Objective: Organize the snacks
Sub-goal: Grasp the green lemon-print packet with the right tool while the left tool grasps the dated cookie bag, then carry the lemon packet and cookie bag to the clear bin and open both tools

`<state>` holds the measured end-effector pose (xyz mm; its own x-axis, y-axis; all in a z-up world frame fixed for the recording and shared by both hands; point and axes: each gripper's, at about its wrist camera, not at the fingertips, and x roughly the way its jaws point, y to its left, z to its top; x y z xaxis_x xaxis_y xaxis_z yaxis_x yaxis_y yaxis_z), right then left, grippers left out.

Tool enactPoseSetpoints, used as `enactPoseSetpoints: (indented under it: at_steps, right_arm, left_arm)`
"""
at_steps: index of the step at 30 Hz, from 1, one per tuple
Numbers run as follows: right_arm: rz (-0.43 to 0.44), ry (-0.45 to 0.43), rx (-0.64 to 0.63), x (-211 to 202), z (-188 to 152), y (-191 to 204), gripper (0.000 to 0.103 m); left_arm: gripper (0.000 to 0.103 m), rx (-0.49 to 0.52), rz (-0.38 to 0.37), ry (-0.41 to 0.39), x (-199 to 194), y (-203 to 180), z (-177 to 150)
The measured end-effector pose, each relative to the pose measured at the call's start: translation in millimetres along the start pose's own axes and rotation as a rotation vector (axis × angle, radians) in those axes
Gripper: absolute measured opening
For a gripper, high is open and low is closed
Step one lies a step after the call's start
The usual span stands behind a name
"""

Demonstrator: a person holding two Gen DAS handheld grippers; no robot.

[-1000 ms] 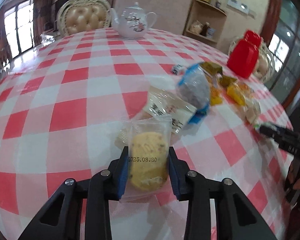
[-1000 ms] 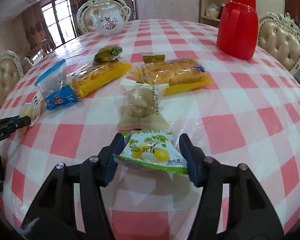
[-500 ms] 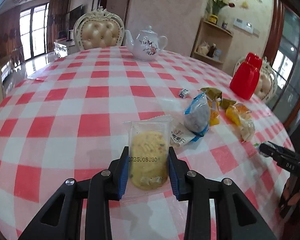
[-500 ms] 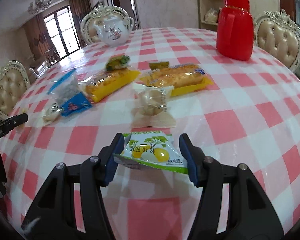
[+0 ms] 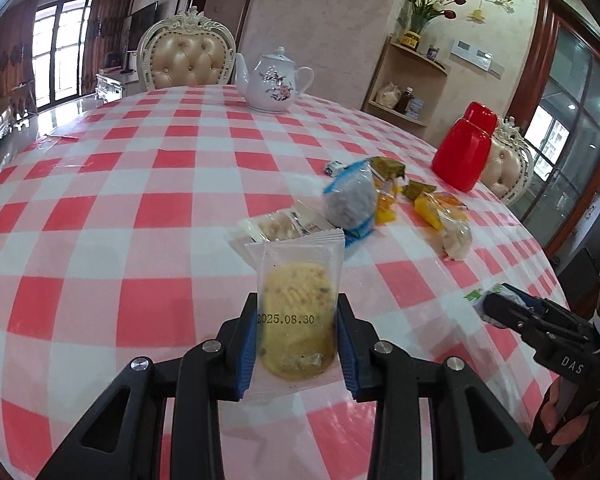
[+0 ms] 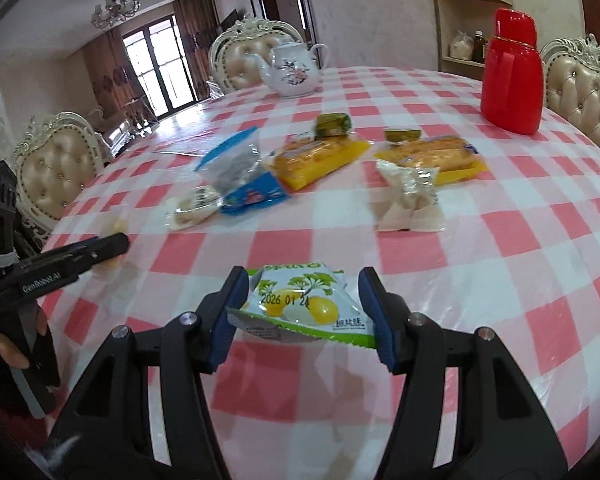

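My left gripper [image 5: 296, 312] is shut on a clear packet with a round yellow cookie [image 5: 296, 312] and holds it upright above the checked tablecloth [image 5: 140, 208]. My right gripper [image 6: 300, 304] is shut on a green-and-white snack packet [image 6: 300, 304] printed with yellow fruit, lifted off the cloth. Further back lie the other snacks: a blue-edged bag [image 6: 240, 176], two yellow cake packs [image 6: 320, 158] [image 6: 432, 156], a clear bun wrapper [image 6: 410, 196], a white packet [image 6: 192, 208] and two small green packets [image 6: 332, 124]. Each gripper shows at the edge of the other's view.
A white flowered teapot [image 5: 274, 82] stands at the table's far side and a red thermos jug [image 6: 512, 76] at the back right. Padded cream chairs [image 6: 56, 164] ring the table. A wooden corner shelf [image 5: 408, 80] is against the wall. A hand [image 6: 12, 350] holds the left tool.
Both grippers have drawn back and risen with their packets still held, so the snack pile now lies farther off and more of the room shows.
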<state>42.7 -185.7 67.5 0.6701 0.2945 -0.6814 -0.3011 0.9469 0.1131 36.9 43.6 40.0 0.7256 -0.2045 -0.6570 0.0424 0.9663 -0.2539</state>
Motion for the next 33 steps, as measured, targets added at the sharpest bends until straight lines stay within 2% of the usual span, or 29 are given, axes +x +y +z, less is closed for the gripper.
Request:
enactPoseSetpoints:
  at_steps: [13,22,33]
  right_arm:
    - [0.082,-0.017,0.012,-15.9,-19.1,45.3,0.061]
    - [0.144,-0.031,0.013,-25.1,-30.9,78.2,0.061]
    - [0.269,-0.017,-0.042,-25.7,-44.8,144.1,0.061]
  left_arm:
    - [0.036,-0.037,0.005,-0.04,-29.2,0.5,-25.4]
    - [0.036,-0.084,0.032,-0.092,-73.2,12.1,-52.5]
    - [0.036,-0.11,0.126,-0.11,-130.6,50.0,-82.5]
